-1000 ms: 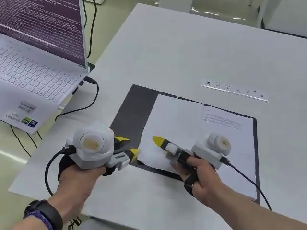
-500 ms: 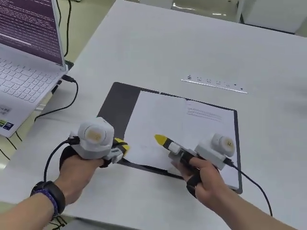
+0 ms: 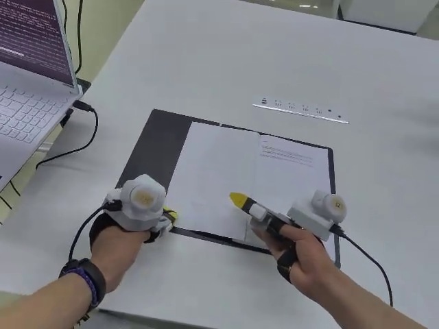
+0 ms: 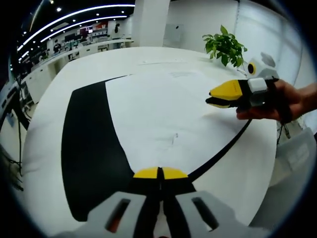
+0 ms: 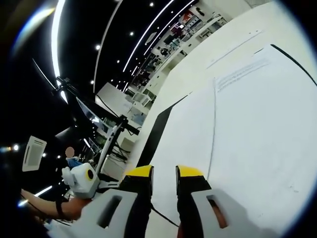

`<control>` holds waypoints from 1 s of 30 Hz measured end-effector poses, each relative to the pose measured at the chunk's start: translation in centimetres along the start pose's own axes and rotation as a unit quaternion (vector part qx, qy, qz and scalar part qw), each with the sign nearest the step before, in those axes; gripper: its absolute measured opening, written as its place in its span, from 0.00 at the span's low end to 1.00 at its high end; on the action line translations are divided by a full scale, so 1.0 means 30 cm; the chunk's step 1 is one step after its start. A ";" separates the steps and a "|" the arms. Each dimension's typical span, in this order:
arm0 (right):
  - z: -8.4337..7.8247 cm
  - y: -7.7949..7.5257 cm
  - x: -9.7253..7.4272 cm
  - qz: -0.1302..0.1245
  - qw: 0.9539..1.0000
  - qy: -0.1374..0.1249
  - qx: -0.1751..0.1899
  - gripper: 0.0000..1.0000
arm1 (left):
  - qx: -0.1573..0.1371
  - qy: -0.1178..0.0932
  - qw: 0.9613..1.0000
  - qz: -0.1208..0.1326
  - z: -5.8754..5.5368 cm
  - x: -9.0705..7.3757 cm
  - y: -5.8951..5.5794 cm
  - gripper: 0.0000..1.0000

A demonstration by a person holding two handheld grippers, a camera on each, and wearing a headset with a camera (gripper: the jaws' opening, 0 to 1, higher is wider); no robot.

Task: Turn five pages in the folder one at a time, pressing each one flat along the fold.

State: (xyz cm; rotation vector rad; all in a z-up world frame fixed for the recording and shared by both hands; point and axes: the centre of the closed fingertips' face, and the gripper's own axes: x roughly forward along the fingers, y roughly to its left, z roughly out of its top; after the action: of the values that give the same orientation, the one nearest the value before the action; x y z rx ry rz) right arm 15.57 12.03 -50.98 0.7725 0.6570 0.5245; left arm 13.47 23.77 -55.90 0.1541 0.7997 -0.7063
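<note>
Open black folder (image 3: 159, 147) of white pages lies on the white table (image 3: 206, 62). The left gripper view, unlike the head view, shows the left hand-held gripper (image 4: 159, 173) closed at the folder's edge. The right hand-held gripper (image 5: 164, 171) is slightly parted and empty.

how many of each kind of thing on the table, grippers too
grippers: 2 (left gripper, right gripper)
folder: 1
laptop: 1
socket strip: 1
total: 5

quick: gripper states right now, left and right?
Left gripper: shut, tips at the folder near edge, nothing visibly held.
Right gripper: slightly open, empty, over the page.
</note>
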 end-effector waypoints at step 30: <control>0.131 -0.174 0.117 -0.001 1.000 -0.011 0.001 0.00 | 0.010 0.007 1.000 0.000 -0.005 -0.004 -0.001 0.00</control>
State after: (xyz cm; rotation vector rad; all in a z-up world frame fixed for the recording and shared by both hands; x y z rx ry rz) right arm 21.74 9.30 -54.08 0.7786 0.6368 0.5132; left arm 13.31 23.88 -55.90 0.1778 0.8063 -0.7140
